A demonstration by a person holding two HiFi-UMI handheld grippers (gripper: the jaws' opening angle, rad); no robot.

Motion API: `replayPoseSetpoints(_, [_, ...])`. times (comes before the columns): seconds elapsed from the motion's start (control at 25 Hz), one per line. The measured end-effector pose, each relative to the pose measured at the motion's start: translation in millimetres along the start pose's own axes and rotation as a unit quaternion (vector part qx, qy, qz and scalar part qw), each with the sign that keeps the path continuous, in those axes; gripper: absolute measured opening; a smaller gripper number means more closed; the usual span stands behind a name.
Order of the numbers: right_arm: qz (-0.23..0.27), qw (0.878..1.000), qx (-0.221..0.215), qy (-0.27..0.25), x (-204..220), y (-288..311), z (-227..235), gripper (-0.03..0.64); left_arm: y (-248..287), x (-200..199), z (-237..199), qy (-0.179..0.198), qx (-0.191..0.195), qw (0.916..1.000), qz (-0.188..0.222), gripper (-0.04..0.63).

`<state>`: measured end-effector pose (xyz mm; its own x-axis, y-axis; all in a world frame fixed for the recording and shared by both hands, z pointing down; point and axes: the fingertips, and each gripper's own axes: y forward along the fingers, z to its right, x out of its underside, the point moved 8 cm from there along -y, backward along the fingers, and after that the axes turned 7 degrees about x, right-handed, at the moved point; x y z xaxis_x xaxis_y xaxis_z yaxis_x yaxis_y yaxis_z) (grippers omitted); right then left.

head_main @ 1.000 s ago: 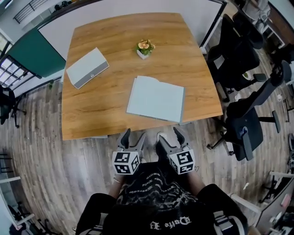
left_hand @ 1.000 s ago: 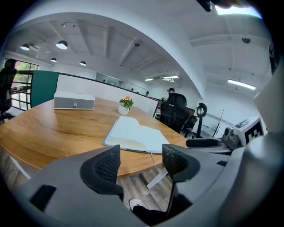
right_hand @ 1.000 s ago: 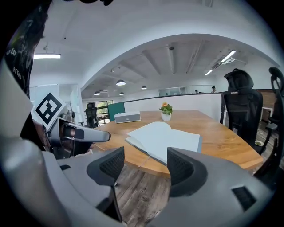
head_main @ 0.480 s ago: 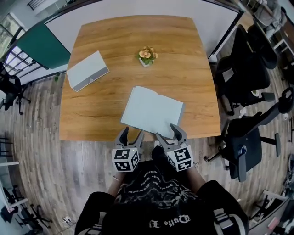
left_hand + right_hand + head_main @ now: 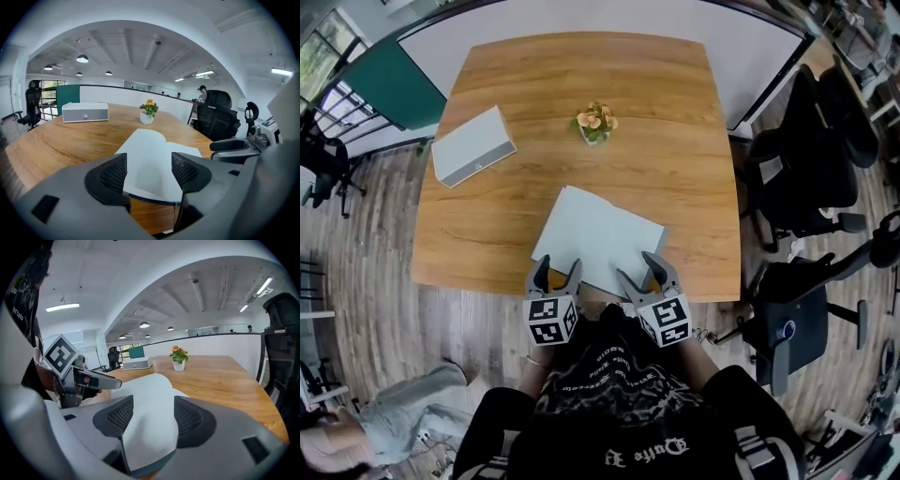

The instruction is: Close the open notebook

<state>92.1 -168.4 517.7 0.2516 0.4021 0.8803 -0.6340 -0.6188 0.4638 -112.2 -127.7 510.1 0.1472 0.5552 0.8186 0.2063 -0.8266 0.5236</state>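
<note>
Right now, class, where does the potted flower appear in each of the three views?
Head view: potted flower upper middle, beyond the open notebook.
Left gripper view: potted flower just above centre, past the notebook's far edge.
Right gripper view: potted flower right of centre, at mid-height.
Shared landmark: the grey box, left of the flower in every view.

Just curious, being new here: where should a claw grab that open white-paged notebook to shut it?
Probably its near right corner, coming from the brown wooden table's front edge: the open white-paged notebook lies flat, so only edges can be pinched.
</note>
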Motion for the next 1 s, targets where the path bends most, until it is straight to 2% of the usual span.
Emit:
replayPoseSetpoints(0.16, [-0.009,1.000,-0.011,0.000,1,6,8,0.252,1,-3,-26,-0.014,-0.058,0.9981,-0.013,0.305])
replayPoseSetpoints(0.28, [-0.013,1.000,-0.017,-0.005,1,8,8,0.247,5,-4,-43,0.005,-0.091,0.9949,-0.043,0.305])
replayPoseSetpoints(0.4, [-0.013,1.000,-0.020,-0.015,-2,11,5,0.245,14,-2,-57,0.030,-0.105,0.9906,-0.082,0.305])
replayPoseSetpoints(0.52, [-0.016,1.000,-0.017,-0.020,-4,11,2,0.245,23,5,-66,0.051,-0.101,0.9860,-0.123,0.305])
replayPoseSetpoints(0.64, [-0.021,1.000,-0.008,-0.008,-5,10,-1,0.232,32,12,-75,0.053,-0.084,0.9831,-0.154,0.307])
replayPoseSetpoints(0.72, [-0.023,1.000,0.000,-0.004,-6,10,-2,0.230,36,13,-80,0.039,-0.071,0.9822,-0.169,0.310])
replayPoseSetpoints(0.88, [-0.030,0.999,0.015,-0.002,-5,9,-9,0.229,36,12,-90,-0.016,-0.044,0.9821,-0.183,0.307])
replayPoseSetpoints(1.0, [-0.035,0.999,0.020,-0.002,-4,9,-15,0.222,38,11,-90,-0.014,-0.043,0.9791,-0.198,0.304])
